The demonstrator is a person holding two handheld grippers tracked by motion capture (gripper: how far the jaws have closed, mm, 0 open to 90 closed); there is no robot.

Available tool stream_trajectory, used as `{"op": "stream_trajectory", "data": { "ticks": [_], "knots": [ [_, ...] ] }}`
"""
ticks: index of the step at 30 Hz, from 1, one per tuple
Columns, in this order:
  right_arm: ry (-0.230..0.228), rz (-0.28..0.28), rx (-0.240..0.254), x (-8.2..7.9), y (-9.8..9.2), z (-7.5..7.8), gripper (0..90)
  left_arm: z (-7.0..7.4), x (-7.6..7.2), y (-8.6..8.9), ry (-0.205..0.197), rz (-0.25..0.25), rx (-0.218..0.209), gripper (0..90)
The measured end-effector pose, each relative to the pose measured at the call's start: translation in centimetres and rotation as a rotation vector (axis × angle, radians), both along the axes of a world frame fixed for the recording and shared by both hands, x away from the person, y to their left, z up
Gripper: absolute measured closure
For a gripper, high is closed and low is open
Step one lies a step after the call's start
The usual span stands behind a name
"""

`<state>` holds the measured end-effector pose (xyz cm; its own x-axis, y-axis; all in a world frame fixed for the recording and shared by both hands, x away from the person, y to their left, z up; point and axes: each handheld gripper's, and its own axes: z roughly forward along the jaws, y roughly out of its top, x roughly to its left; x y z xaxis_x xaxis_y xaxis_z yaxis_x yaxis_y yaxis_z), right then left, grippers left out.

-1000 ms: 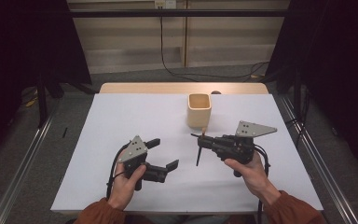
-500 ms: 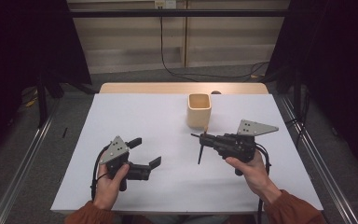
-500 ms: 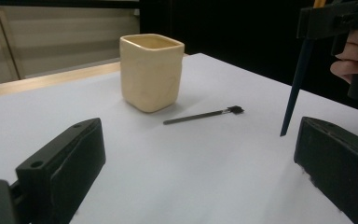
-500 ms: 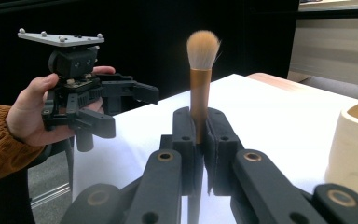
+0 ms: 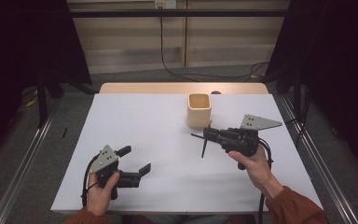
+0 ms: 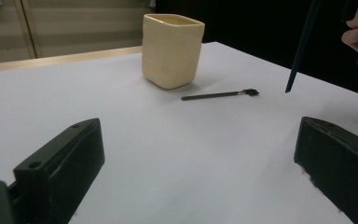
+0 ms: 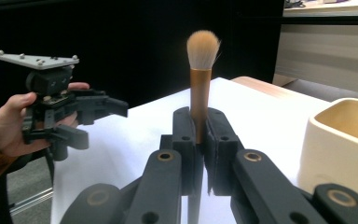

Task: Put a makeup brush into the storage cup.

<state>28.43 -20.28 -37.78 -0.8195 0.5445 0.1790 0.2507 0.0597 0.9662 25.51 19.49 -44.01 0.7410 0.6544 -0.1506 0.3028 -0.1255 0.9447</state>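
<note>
The right gripper (image 5: 208, 136) is clenched on a makeup brush (image 7: 201, 70), copper ferrule pinched between the pads, tan bristle head sticking out one side and the dark handle (image 5: 203, 148) hanging out the other. It's hovering just at 5 o'clock of the cream square cup (image 5: 199, 110), which sits toward 12 o'clock on the white table (image 5: 135, 121). A second, thinner brush (image 6: 219, 95) lies flat on the table right beside the cup.

My read: this is the carry step, with the brush about to go into the cup. The next move calls for tipping it so the handle points down, lining it up over the cup mouth, then letting go.

The left gripper (image 5: 135, 161) has jaws spread wide, nothing in them. Compared with a second ago it has slid out toward 7 o'clock, near the table's front edge, while the right one has barely budged.
</note>
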Motion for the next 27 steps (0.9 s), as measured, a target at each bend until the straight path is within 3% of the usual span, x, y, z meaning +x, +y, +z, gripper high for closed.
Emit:
{"op": "stream_trajectory", "data": {
  "ticks": [8,17,27],
  "knots": [
    [0.003,-0.033,0.003,1.5,-0.5,0.3,83.5,0.0,0.0,0.6,-0.010,0.033,-0.020,1.6],
    [-0.012,-0.055,-0.009,2.9,-0.7,1.2,83.6,-0.1,-0.1,0.7,-0.009,0.023,-0.004,1.6],
    [-0.025,-0.081,-0.020,4.3,-0.8,2.1,83.5,0.0,-0.3,0.7,-0.012,0.033,-0.018,1.6]
  ]
}}
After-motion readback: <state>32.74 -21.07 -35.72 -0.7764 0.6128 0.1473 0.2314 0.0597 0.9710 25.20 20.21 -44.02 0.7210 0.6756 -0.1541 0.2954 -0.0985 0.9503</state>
